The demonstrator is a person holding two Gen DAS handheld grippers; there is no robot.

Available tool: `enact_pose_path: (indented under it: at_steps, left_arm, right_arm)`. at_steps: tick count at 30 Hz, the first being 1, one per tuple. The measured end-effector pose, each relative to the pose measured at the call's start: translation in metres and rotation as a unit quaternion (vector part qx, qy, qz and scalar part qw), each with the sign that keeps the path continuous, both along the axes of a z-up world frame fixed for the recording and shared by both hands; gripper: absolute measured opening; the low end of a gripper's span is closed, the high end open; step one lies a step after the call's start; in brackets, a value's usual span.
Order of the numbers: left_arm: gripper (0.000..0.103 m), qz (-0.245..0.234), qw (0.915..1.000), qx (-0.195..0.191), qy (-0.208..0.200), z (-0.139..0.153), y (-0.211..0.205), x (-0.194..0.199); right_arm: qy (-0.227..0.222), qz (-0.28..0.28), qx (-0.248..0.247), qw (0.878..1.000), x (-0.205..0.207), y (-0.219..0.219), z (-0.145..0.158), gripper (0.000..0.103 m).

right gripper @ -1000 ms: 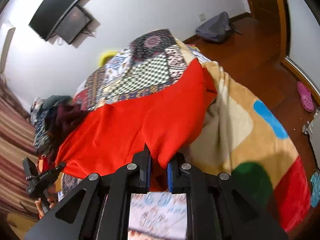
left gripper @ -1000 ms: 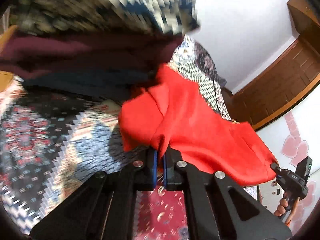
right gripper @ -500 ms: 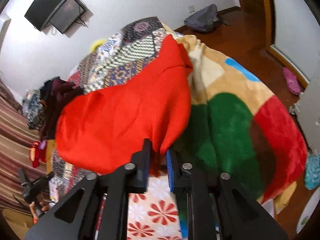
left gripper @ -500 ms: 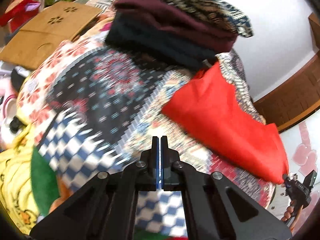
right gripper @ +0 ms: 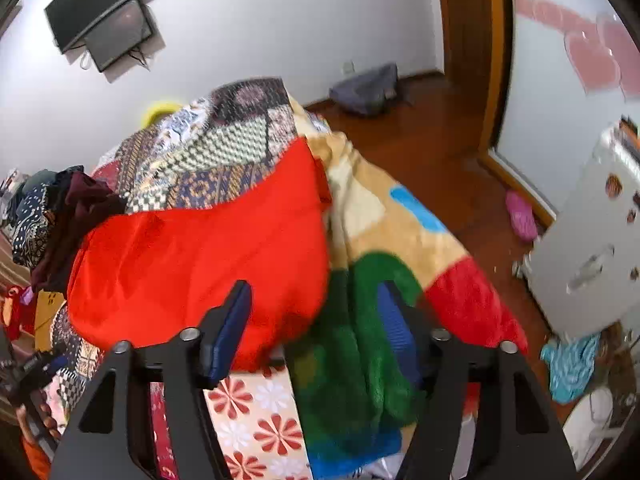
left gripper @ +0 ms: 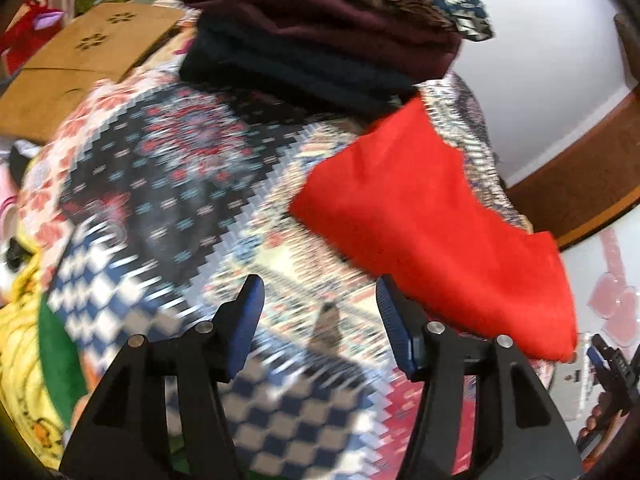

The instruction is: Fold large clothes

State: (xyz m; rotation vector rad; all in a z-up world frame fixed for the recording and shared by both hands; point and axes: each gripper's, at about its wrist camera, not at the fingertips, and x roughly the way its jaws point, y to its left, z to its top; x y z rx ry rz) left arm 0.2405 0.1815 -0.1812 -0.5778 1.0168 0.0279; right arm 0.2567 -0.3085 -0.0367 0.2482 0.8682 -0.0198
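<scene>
A folded red garment (left gripper: pixel 432 216) lies on the patchwork bedspread (left gripper: pixel 168 184), seen also in the right wrist view (right gripper: pixel 208 256). My left gripper (left gripper: pixel 318 320) is open and empty, just left of the garment's near edge. My right gripper (right gripper: pixel 316 320) is open and empty, with the garment's near corner in front of its left finger. A stack of folded dark clothes (left gripper: pixel 320 40) sits behind the red garment.
A colourful fleece blanket (right gripper: pixel 384 264) drapes the bed's right side. Brown cardboard (left gripper: pixel 84 64) and a red toy (left gripper: pixel 28 28) lie at the far left. A white cabinet (right gripper: pixel 592 248), a grey bag (right gripper: pixel 368 88) and a pink slipper (right gripper: pixel 520 216) are on the wooden floor.
Both grippers held the red garment a second ago. The left let go and pulled back first, then opened; the right has now opened and released it. The garment lies folded on the bed.
</scene>
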Motion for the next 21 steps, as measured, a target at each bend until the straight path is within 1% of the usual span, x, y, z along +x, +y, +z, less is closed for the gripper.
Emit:
enact_pose_path:
  at_steps: [2,4,5,6,9,11,14,18,21]
  left_arm:
    - [0.059,-0.011,0.9993,-0.037,-0.005,-0.001,-0.005,0.015]
    - [0.061,-0.026,0.9949,-0.097,-0.004,-0.007,-0.006,0.027]
    - [0.061,-0.036,0.9904,-0.134,-0.001,-0.015,-0.009,0.036]
    - [0.061,-0.038,0.9887,-0.145,0.004,-0.02,-0.01,0.04]
    - [0.061,-0.025,0.9868,-0.157,0.028,-0.04,-0.015,0.059]
    - [0.062,-0.021,0.9847,-0.171,0.025,-0.049,-0.017,0.07]
    - [0.064,-0.026,0.9841,-0.175,0.015,-0.052,-0.02,0.088]
    - [0.073,-0.025,0.9838,-0.177,0.007,-0.053,-0.024,0.108]
    - [0.073,-0.014,0.9861,-0.166,0.01,-0.052,-0.027,0.119]
  right_arm:
    - [-0.007,0.013,-0.018,1.0,0.006,0.011,0.004,0.064]
    - [-0.007,0.031,-0.018,0.999,0.014,0.022,0.004,0.067]
    - [-0.006,0.041,-0.017,0.999,0.019,0.028,0.003,0.067]
    - [-0.005,0.049,-0.016,0.999,0.022,0.033,0.003,0.067]
    - [0.001,0.078,-0.013,0.997,0.036,0.053,-0.001,0.068]
    - [0.003,0.098,-0.02,0.995,0.046,0.07,-0.005,0.068]
    - [0.011,0.122,-0.044,0.991,0.058,0.092,-0.012,0.069]
    - [0.026,0.163,-0.065,0.984,0.077,0.124,-0.025,0.069]
    - [0.04,0.187,-0.077,0.978,0.087,0.143,-0.037,0.069]
